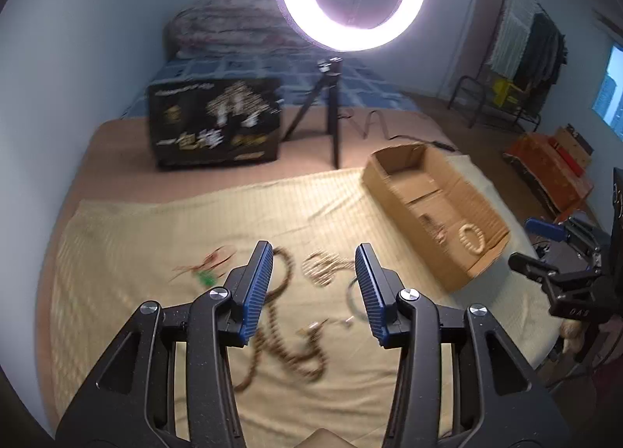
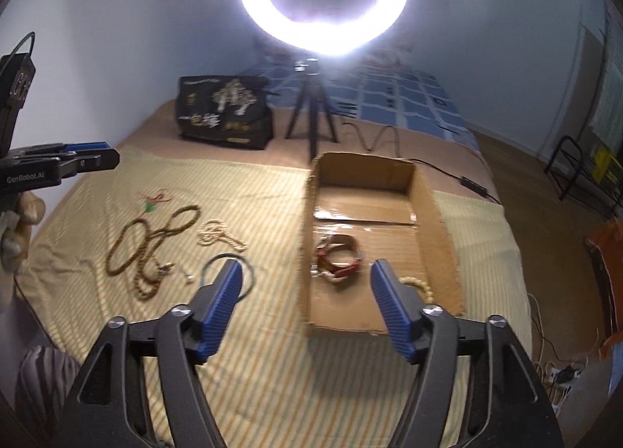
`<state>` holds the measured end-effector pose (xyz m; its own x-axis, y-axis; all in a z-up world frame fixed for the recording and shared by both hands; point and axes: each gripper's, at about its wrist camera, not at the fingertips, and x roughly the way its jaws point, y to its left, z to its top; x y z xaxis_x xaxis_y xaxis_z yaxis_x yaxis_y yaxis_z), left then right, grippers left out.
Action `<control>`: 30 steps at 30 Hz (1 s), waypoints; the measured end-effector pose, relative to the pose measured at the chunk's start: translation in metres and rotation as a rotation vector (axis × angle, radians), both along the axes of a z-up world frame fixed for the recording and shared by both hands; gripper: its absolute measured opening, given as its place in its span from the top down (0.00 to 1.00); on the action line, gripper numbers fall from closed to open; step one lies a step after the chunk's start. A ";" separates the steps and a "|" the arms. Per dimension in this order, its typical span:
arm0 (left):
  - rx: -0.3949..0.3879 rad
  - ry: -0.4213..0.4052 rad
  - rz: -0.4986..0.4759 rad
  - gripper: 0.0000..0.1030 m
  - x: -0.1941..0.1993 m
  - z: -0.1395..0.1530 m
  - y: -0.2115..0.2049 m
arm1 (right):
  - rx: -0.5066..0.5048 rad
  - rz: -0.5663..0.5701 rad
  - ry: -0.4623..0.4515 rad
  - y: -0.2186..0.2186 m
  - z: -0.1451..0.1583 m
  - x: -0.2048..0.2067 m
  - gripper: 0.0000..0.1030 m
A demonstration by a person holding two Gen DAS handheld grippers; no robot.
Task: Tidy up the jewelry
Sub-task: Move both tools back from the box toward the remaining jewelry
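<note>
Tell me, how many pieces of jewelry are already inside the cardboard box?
2 that I can see: a red-and-tan bracelet near the middle of the cardboard box, and a cream bead bracelet in its near corner, partly hidden behind the right gripper.

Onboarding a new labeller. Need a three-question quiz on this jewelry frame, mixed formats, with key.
1. True or false: the cardboard box is empty.
2. Which lies nearest the box: A brown bead necklace, B dark bangle, C red cord with green charm?
3. What do the right tongs hold?

Key: 1 false, a red bracelet and a pale bead bracelet lie inside; 2 B; 3 nothing, they are open.
</note>
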<state>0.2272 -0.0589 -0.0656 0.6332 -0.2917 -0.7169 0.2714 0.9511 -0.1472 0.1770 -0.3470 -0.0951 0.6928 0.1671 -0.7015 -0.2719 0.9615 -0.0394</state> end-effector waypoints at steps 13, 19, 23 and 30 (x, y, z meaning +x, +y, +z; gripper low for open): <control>-0.042 0.159 0.108 0.56 -0.018 -0.058 0.068 | -0.033 0.102 0.105 0.055 -0.043 0.006 0.32; -0.084 0.221 0.120 0.56 -0.015 -0.086 0.069 | -0.037 0.122 0.149 0.068 -0.061 0.014 0.32; -0.089 0.245 0.120 0.56 -0.011 -0.101 0.067 | -0.037 0.129 0.180 0.077 -0.072 0.022 0.32; -0.102 0.292 0.110 0.56 0.001 -0.124 0.061 | -0.015 0.126 0.257 0.086 -0.096 0.039 0.32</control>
<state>0.2279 0.0020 -0.1900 0.4368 -0.3123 -0.8436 0.1000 0.9489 -0.2994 0.2162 -0.2613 -0.1906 0.4668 0.2290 -0.8542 -0.3918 0.9195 0.0324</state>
